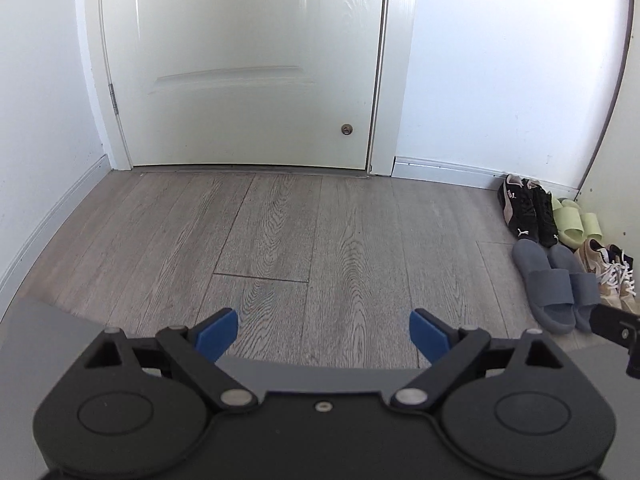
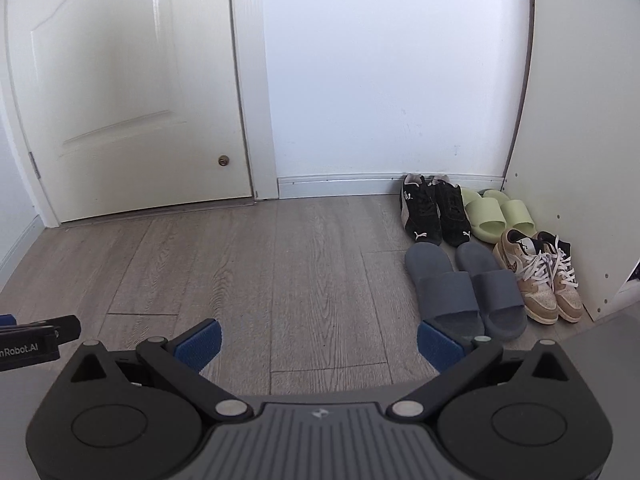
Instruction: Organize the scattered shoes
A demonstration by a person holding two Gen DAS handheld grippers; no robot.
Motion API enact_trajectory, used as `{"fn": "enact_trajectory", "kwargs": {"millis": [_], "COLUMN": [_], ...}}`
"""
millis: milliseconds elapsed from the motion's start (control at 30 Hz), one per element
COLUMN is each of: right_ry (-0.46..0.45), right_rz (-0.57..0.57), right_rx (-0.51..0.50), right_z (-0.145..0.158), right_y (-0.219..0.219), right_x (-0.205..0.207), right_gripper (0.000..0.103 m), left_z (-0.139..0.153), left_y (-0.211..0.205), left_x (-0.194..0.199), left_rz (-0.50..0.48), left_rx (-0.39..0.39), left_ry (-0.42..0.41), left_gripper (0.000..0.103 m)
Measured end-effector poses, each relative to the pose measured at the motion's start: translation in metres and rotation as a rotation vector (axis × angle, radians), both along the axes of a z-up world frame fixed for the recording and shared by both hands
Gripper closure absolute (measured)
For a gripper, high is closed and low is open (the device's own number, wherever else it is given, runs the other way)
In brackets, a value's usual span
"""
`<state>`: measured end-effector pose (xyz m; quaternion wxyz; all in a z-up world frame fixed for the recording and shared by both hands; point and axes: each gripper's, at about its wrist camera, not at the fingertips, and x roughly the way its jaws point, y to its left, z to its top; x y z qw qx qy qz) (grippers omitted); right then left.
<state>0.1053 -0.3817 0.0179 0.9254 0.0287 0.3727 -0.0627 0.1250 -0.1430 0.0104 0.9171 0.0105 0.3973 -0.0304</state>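
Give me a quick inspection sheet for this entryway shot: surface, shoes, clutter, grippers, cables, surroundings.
Surface: grey wood-look floor, bare at centre.
Job's things: four pairs set in the right corner: black sneakers and green slides by the baseboard, grey slides and tan sneakers in front.
Clutter: nothing seen.
Grippers: left gripper open, holding nothing; right gripper open, holding nothing.
Cables: nothing seen.
Surroundings: closed white door, white wall, white panel at right.
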Motion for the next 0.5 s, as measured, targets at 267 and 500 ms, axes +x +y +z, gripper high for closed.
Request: {"fn": "enact_trajectory", "kwargs": {"millis": [267,500], "right_ry": [-0.027,-0.052], "right_rz": [0.024,0.044], "right_rx": [0.009,0.018], "right_z": [0.019,0.036], "right_y": [0.030,0.056], "right_x": [-0.041,-0.077], "right_gripper": [0.000,0.000], "left_z": [0.029,0.031], "left_y": [0.015,0.023], "left_x": [-0.032,-0.054], "left_rz": [-0.019,-0.018], "left_rx": [0.012,0.013], "left_ry": [-0.027,-0.025], "left_gripper": [0.010,0.010]}}
